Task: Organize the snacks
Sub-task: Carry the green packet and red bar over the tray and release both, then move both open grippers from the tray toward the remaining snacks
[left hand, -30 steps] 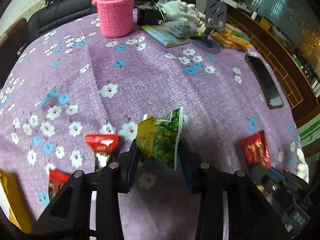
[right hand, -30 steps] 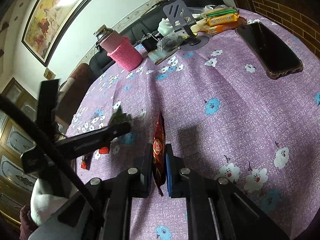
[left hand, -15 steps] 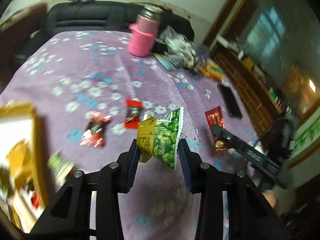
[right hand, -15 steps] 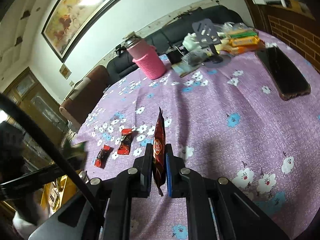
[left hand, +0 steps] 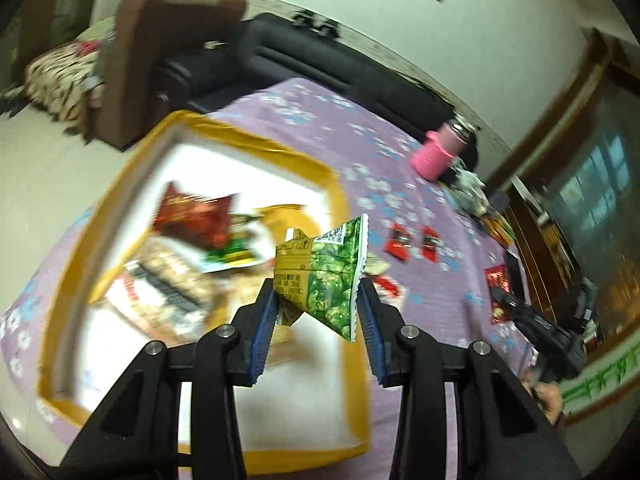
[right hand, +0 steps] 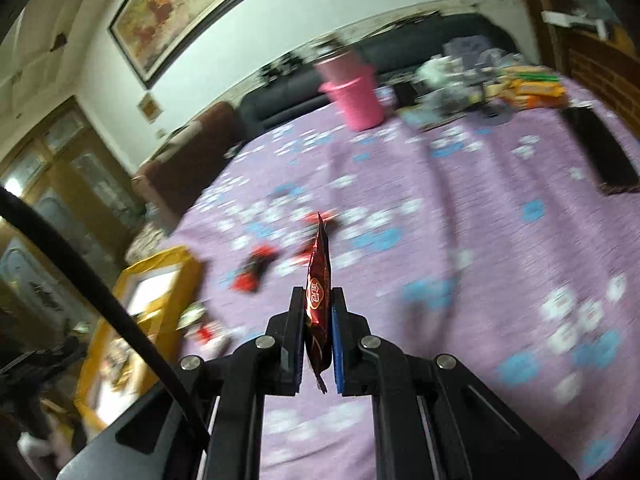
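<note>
My left gripper [left hand: 318, 306] is shut on a green and yellow snack packet [left hand: 324, 276] and holds it in the air above the near right part of a yellow-rimmed white box [left hand: 256, 148]. The box holds several snack packets, among them a red one [left hand: 196, 216]. My right gripper [right hand: 318, 308] is shut on a dark red snack packet [right hand: 319, 280], held edge-up above the purple flowered tablecloth [right hand: 460, 208]. The same box [right hand: 168, 264] shows at the left of the right wrist view. Small red packets [left hand: 412, 242] [right hand: 254, 270] lie loose on the cloth.
A pink knitted cup holder with a flask [right hand: 354, 88] stands at the far side, next to clutter and orange packets [right hand: 532, 86]. A black phone [right hand: 600, 148] lies at the right. A brown chair [left hand: 160, 60] and a black sofa [left hand: 320, 68] stand behind the table.
My left gripper has swung left with the green packet, from above the cloth to above the box. My right gripper has turned left with the red packet; the box has come into its view.
</note>
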A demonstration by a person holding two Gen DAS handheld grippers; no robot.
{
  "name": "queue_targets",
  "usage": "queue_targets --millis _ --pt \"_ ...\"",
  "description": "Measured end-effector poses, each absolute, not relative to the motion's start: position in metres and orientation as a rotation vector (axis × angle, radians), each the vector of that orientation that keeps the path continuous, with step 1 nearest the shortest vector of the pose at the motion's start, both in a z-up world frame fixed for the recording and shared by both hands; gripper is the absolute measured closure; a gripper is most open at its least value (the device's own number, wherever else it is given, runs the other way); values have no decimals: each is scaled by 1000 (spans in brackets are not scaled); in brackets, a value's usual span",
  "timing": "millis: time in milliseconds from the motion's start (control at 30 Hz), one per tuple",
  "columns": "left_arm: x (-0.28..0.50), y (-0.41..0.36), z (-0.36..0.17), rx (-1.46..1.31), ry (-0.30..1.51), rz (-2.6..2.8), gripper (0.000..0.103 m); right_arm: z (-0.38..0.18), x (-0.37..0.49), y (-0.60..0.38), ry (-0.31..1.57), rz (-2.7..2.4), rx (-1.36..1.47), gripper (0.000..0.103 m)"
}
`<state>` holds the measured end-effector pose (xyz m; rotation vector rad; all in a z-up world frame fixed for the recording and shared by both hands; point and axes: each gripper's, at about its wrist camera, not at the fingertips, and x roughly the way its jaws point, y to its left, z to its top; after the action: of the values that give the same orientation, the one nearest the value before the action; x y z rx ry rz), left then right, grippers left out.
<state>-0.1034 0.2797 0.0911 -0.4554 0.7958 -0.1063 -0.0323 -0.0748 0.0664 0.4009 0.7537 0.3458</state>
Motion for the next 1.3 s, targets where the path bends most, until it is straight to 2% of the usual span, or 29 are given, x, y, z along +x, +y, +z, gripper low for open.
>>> queue_targets --millis 300,567,633,800,900,1067,1300 --pt "-121 293 69 -359 824 -5 62 97 -70 69 825 676 239 94" --pt "-126 297 56 -313 852 -5 61 71 -80 162 918 791 110 94" --pt "-128 302 56 -343 850 -18 58 60 -77 174 936 780 87 94" --pt "-139 309 70 -372 784 -25 26 55 -81 182 910 750 55 90" --pt "-145 309 81 -383 739 -26 22 64 -86 173 867 731 52 85" --pt "-153 294 97 -308 692 33 17 81 -96 143 765 659 92 66" --pt "-162 255 114 -77 616 216 7 80 -115 107 712 576 189 60"
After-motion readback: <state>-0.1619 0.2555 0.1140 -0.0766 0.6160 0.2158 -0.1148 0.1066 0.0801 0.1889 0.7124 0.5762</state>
